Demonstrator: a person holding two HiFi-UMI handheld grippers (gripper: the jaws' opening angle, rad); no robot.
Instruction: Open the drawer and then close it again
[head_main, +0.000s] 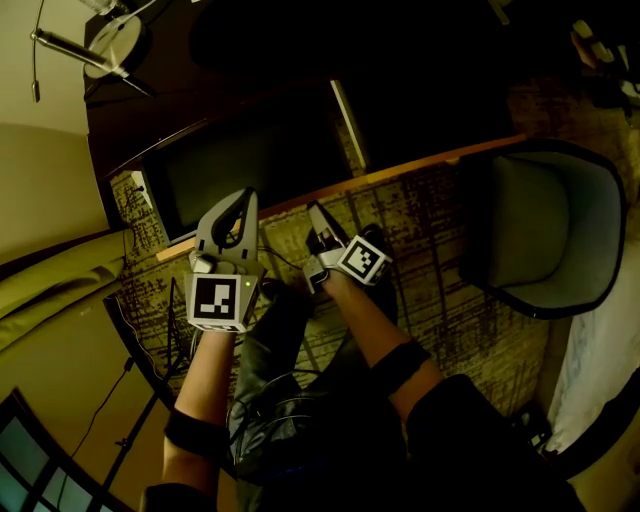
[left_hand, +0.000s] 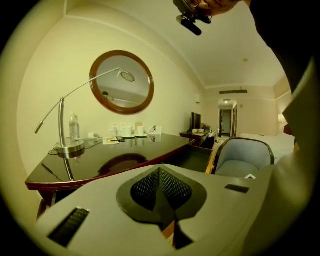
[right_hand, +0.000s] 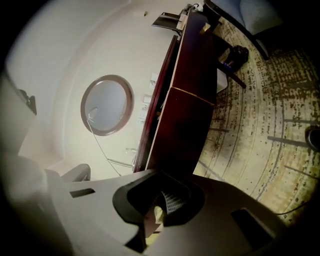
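Head view: a person's two forearms reach up from the bottom of the frame, each hand holding a gripper. The left gripper (head_main: 242, 198) sits left of centre and the right gripper (head_main: 316, 212) just right of it. Both point at a dark desk (head_main: 290, 60) across the top. The drawer (head_main: 250, 165) shows upper left of centre as a dark, pale-rimmed rectangle and looks pulled out. A grey chair (head_main: 540, 230) stands at the right on patterned carpet (head_main: 440, 290).

Left gripper view: the left gripper (left_hand: 161, 197) has its fingers clenched together on nothing. Beyond are the glossy desk (left_hand: 115, 157), a lamp (left_hand: 62, 130), a round mirror (left_hand: 121, 82), the drawer (left_hand: 192, 161) and the chair (left_hand: 242, 157).

Right gripper view: the frame is tilted. The right gripper (right_hand: 161, 202) is also clenched and empty, near the desk (right_hand: 185, 120), with the mirror (right_hand: 107, 105) at left and the carpet (right_hand: 265, 125) at right.
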